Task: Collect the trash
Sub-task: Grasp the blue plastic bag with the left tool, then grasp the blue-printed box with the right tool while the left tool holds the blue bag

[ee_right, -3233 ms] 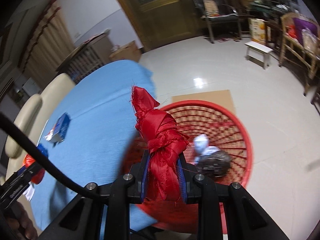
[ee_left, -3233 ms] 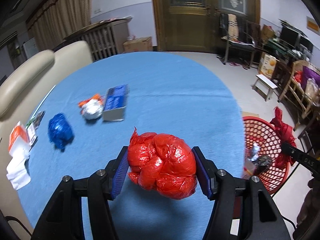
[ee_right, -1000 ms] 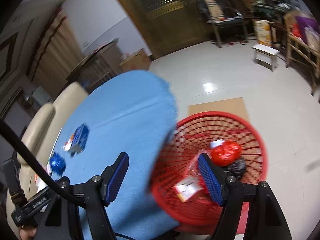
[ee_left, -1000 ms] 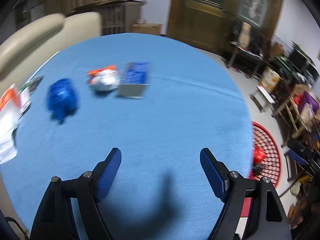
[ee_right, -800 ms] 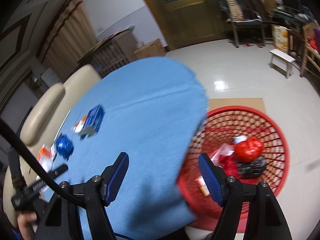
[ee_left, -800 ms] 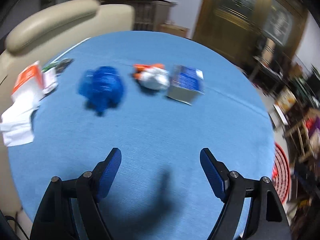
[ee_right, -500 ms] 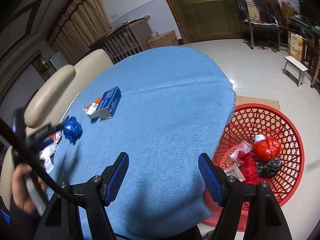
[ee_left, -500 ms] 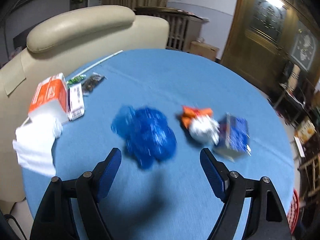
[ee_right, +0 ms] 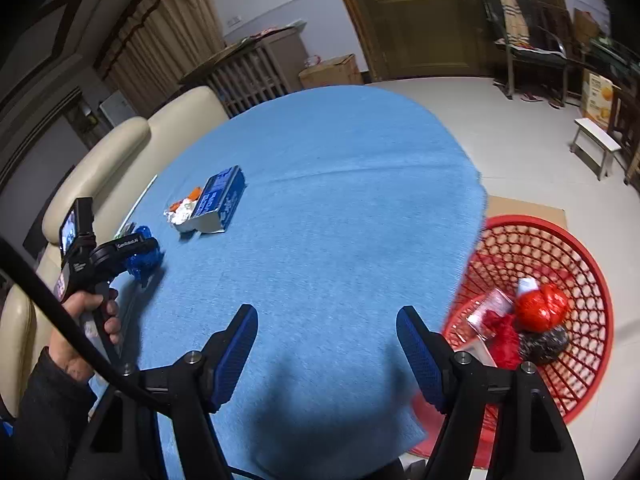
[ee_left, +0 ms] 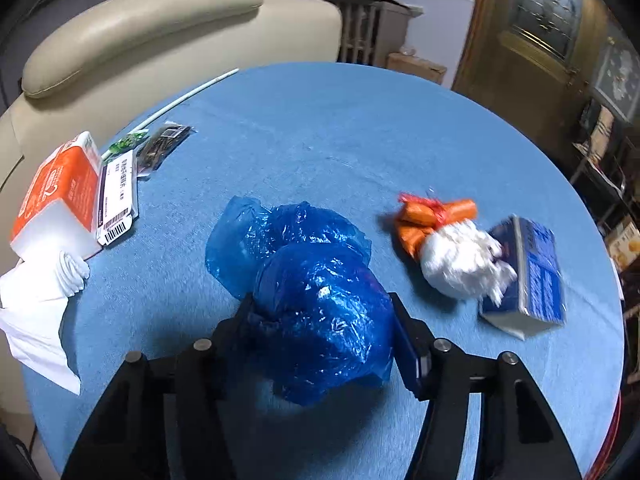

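A crumpled blue plastic bag point(ee_left: 316, 304) lies on the round blue table point(ee_left: 320, 128). My left gripper point(ee_left: 320, 300) straddles it, and its jaws are closing with the bag bulging between the pads. In the right wrist view the same bag point(ee_right: 142, 258) shows at the far left, under the gripper a hand point(ee_right: 92, 308) holds. My right gripper point(ee_right: 327, 316) hangs open above the table's near side with nothing between its fingers. The red basket point(ee_right: 592, 280) stands on the floor to the right, holding a red bag point(ee_right: 540, 306) and a black bag point(ee_right: 548, 342).
A white and orange wad point(ee_left: 448, 256) and a blue carton point(ee_left: 532, 276) lie right of the blue bag. An orange tissue pack point(ee_left: 60, 196), loose tissue point(ee_left: 36, 320) and small packets point(ee_left: 116, 196) sit at the table's left edge, beside a cream sofa point(ee_left: 160, 28).
My left gripper swept left across the table to the blue bag and its jaws narrowed around it. My right gripper swung from above the basket to over the table, staying open.
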A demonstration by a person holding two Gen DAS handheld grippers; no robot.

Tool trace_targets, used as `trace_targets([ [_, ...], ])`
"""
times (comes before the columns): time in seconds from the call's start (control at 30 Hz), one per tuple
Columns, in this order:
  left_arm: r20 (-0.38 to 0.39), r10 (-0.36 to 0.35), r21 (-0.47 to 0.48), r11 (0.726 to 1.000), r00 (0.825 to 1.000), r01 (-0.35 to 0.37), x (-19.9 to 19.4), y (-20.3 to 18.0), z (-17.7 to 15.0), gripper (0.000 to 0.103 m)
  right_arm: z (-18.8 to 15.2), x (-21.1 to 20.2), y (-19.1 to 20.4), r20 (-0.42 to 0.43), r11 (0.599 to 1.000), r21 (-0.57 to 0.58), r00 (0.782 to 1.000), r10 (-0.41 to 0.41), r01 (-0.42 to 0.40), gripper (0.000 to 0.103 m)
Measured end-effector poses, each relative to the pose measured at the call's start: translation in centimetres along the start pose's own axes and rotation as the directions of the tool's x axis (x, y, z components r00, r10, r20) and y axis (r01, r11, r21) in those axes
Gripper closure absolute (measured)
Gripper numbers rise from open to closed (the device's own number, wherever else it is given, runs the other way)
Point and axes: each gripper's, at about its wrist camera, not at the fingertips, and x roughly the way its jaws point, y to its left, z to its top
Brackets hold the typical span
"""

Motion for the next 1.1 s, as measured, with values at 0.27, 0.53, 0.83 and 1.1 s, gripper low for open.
trace_targets([
  [0.27,0.005,-0.025,0.009,1.0,1.0,0.025,-3.3,1.0,-4.5,0.041,3.8,4.9,5.1,-0.025,0.994,-0.059,0.996,0.089,-0.09,0.027],
  [0.53,0.017,-0.015,0.022,1.0,1.0,0.015,-4.5,1.8,-6.1,0.041,9.0,12.0,12.0,-0.056,0.985,-0.071,0.987,0.152,-0.156,0.027],
  [0.83,0.022,-0.023,0.025,0.999,0.999,0.023,-4.2,1.9,-6.0,0.04,10.4,18.9,14.9,-0.131,0.994,-0.102,0.991,0.029,-0.043,0.029],
  [1.1,0.016,-0.025,0.01,1.0,1.0,0.025,-4.6,2.1,-6.1,0.041,9.2,18.1,14.2,-0.15,0.989,-0.128,0.987,0.05,-0.069,0.047],
])
